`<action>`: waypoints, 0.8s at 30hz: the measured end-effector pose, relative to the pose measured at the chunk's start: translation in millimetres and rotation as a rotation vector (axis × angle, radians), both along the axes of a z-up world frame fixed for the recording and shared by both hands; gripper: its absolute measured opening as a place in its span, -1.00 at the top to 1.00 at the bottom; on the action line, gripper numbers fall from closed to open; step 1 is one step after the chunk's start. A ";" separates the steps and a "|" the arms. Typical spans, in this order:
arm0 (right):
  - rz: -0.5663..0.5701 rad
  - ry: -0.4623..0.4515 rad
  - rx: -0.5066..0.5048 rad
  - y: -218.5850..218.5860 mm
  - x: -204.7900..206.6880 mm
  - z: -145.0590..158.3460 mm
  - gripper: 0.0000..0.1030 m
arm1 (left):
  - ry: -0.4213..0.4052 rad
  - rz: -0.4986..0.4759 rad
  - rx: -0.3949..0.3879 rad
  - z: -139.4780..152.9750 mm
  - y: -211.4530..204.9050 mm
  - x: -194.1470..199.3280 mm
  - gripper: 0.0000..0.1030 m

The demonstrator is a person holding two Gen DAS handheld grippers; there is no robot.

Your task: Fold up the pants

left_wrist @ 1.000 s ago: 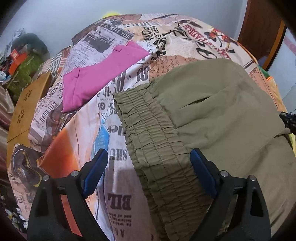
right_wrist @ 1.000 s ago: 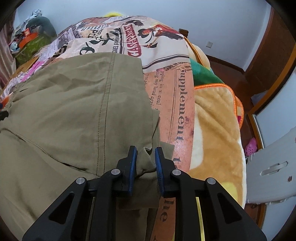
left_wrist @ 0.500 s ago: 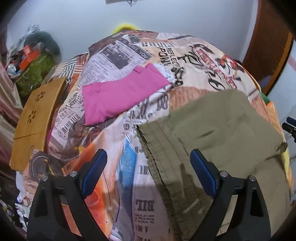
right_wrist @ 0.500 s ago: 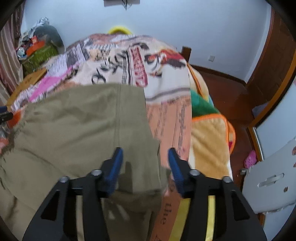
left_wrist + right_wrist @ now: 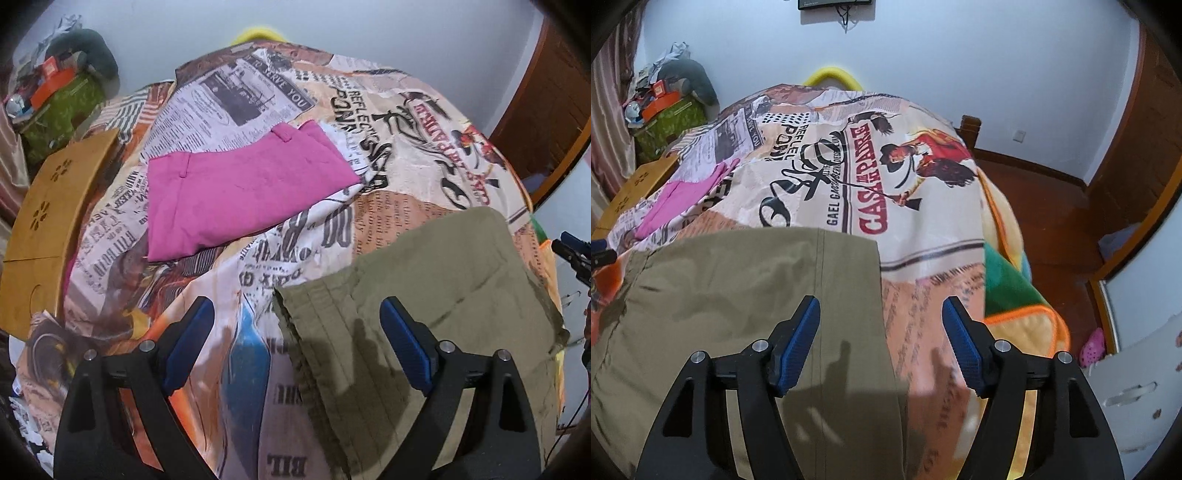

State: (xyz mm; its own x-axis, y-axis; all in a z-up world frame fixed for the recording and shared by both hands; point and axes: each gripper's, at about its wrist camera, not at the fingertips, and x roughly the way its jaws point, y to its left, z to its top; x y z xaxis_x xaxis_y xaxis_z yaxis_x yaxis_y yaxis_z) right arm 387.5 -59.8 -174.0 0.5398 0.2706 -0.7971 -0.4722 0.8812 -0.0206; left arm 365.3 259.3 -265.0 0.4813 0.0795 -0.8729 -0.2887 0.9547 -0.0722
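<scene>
The olive green pants (image 5: 424, 295) lie folded on the printed bedspread (image 5: 406, 122), elastic waistband toward the left. In the right wrist view the pants (image 5: 738, 314) fill the lower left. My left gripper (image 5: 295, 343) is open and empty, raised above the waistband edge. My right gripper (image 5: 881, 339) is open and empty, raised above the pants' right edge. The right gripper's tips also show at the right edge of the left wrist view (image 5: 572, 251).
Folded pink pants (image 5: 240, 192) lie on the bed further back. A wooden lap table (image 5: 40, 221) stands at the left. A yellow and green blanket (image 5: 1015, 295) hangs on the bed's right side. Clutter (image 5: 665, 96) sits in the far left corner. White furniture (image 5: 1145, 369) stands at the right.
The right gripper let go of the pants' corner and opened wide. Both grippers lifted up and back from the pants, which now lie flat.
</scene>
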 end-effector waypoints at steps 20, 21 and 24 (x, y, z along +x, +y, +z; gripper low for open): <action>-0.010 0.180 0.023 44.6 85.4 -76.4 -0.01 | 0.079 0.013 -0.111 -56.7 8.5 40.4 -0.47; 0.003 0.194 0.044 44.7 84.3 -75.7 0.22 | 0.079 0.013 -0.121 -57.5 8.1 40.5 -0.35; 0.021 0.211 0.049 48.1 80.5 -73.5 0.50 | 0.067 0.018 -0.113 -56.1 5.6 40.3 -0.22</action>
State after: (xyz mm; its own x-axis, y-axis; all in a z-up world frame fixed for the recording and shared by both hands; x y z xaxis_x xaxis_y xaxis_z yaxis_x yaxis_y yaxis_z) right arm 468.0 -11.6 -247.6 0.3559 0.3212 -0.8776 -0.4798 0.8687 0.1234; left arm 405.6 264.9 -321.1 0.4211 -0.0127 -0.9069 -0.3138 0.9361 -0.1588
